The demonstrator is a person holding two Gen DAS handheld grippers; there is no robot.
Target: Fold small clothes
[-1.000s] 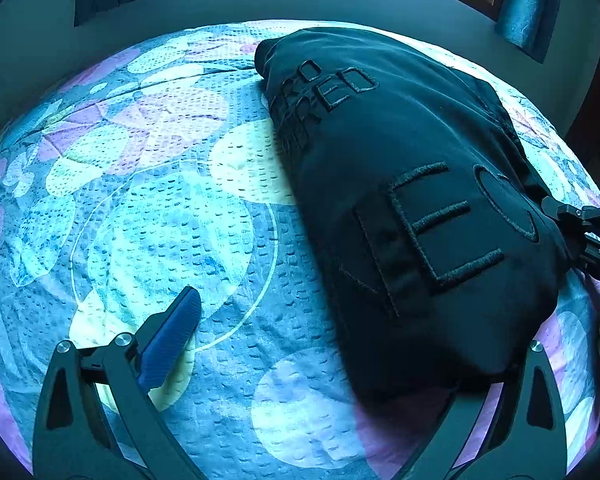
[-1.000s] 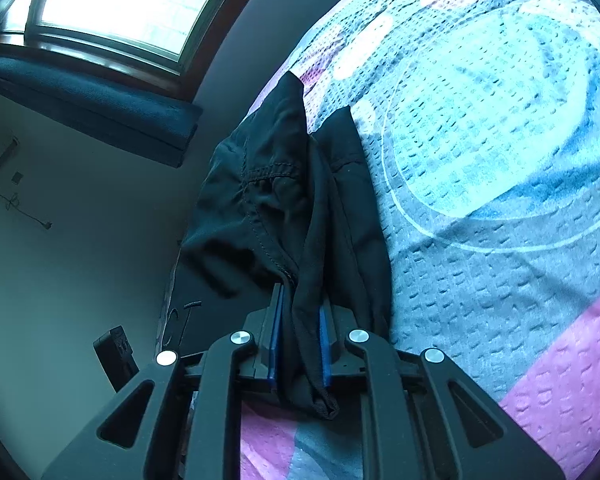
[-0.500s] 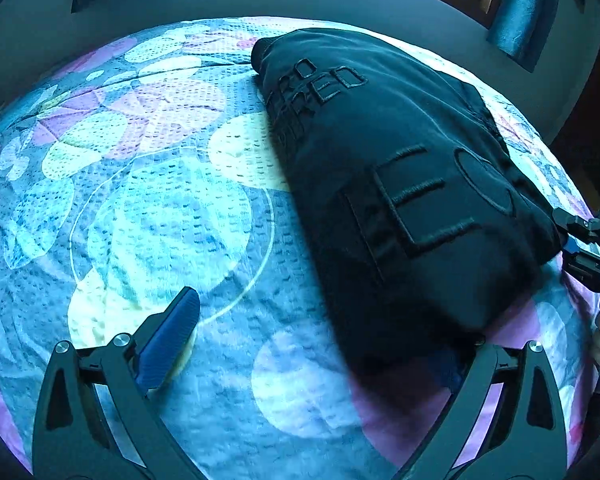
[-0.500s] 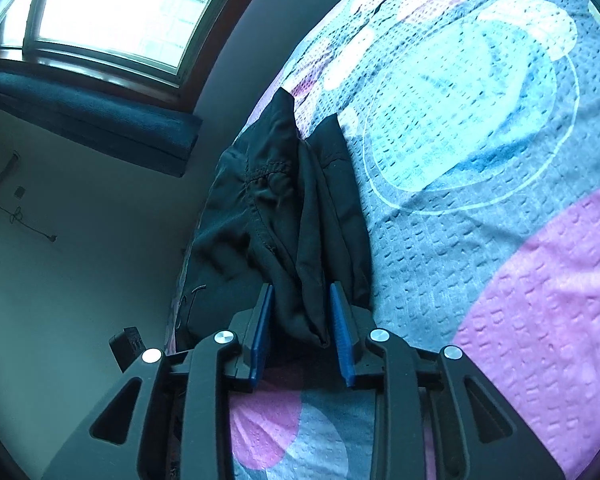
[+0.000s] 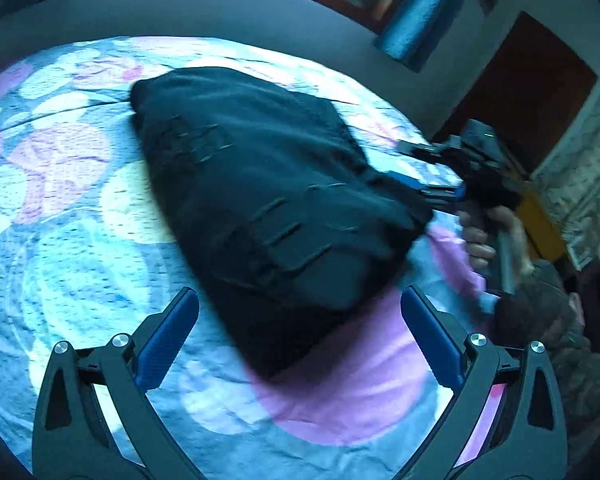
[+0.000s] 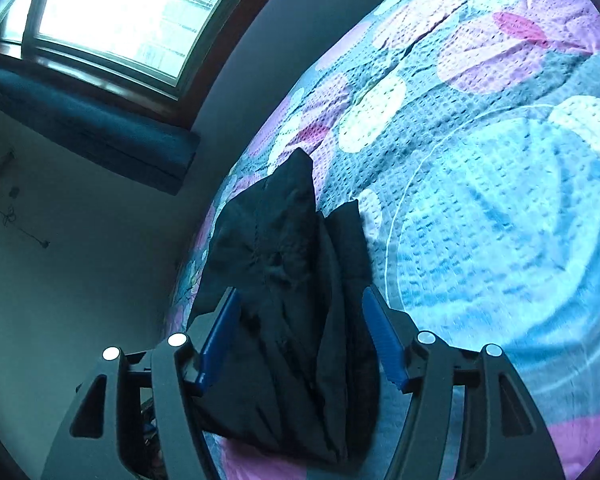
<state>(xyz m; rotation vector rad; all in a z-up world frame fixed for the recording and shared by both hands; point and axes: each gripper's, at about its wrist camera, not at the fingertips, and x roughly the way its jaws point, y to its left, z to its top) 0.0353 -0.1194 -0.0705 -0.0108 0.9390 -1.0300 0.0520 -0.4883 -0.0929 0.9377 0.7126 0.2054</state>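
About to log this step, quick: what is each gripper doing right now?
Left gripper: open, holding nothing; the black garment lies ahead of its fingers.
Right gripper: jaws opening, garment fold between the pads but not pressed.

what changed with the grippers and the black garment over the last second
The right gripper has let go: its blue pads were clamped on the bunched edge of the black garment and are opening, with the cloth loose between them. The left gripper stayed open and empty. The garment stayed folded on the patterned bedspread.
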